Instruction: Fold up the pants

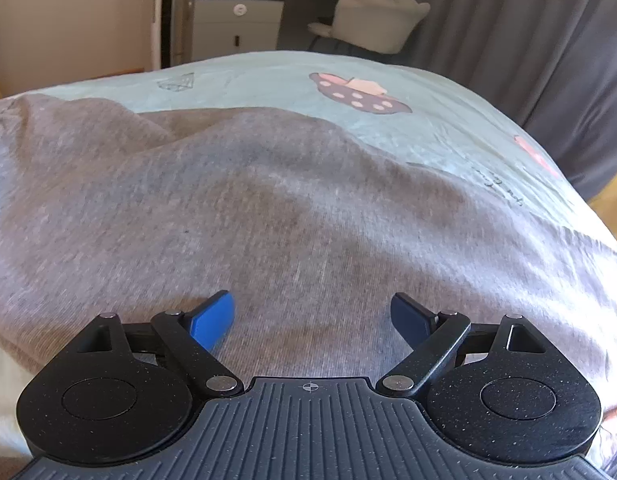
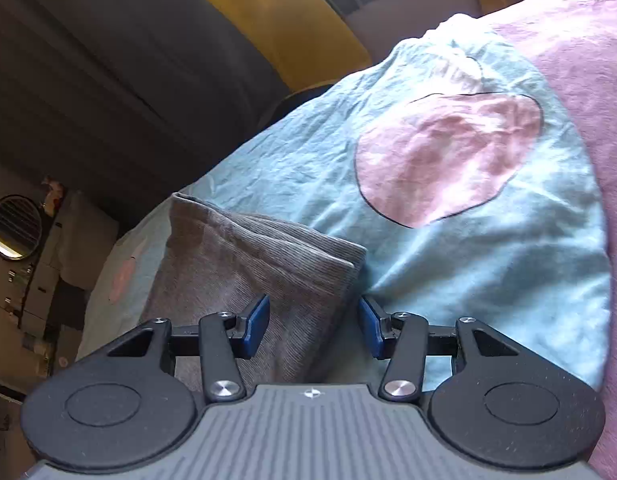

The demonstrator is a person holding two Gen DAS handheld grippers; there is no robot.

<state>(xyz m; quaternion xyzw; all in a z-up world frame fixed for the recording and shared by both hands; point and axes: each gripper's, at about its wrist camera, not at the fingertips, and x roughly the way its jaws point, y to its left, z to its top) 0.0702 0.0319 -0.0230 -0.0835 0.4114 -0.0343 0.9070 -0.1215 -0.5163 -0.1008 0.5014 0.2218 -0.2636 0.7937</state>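
So the grey pants [image 1: 268, 208] are lying spread across the pale blue bedsheet [image 1: 268, 76], filling most of the left wrist view from about 9 o'clock through to 3 o'clock. The left gripper [image 1: 312, 318] is hovering low over the fabric with its blue pads spread wide and nothing between them. It's not clear to me whether the pads are actually touching the cloth or just floating above it.

Over in the right wrist view, the right gripper [image 2: 313, 326] is also sitting open with nothing pinched. A layered end of the pants [image 2: 244, 264] is poking out toward 11 o'clock, and one stacked edge is running down between the two pads, with the 3 o'clock pad sitting just beside that edge. There's a big pink blob print [image 2: 448, 156] on the sheet up around 1 o'clock, and a pink blanket [image 2: 588, 80] lying along the 3 o'clock side.

Handling-wise, I'm guessing this is a soft ribbed knit: light, floppy, not slippery, nothing fragile. It's going to sag and bunch the moment it gets lifted (classic jersey behaviour), so pinching through all the layers right at a corner or along the stacked edge looks like the safest hold, rather than grabbing mid-panel where only the top layer would come up.

For writing: there's some small dark script printed on the sheet near 3 o'clock in the left view, but it's too tiny and curved to read. No brand tags showing.
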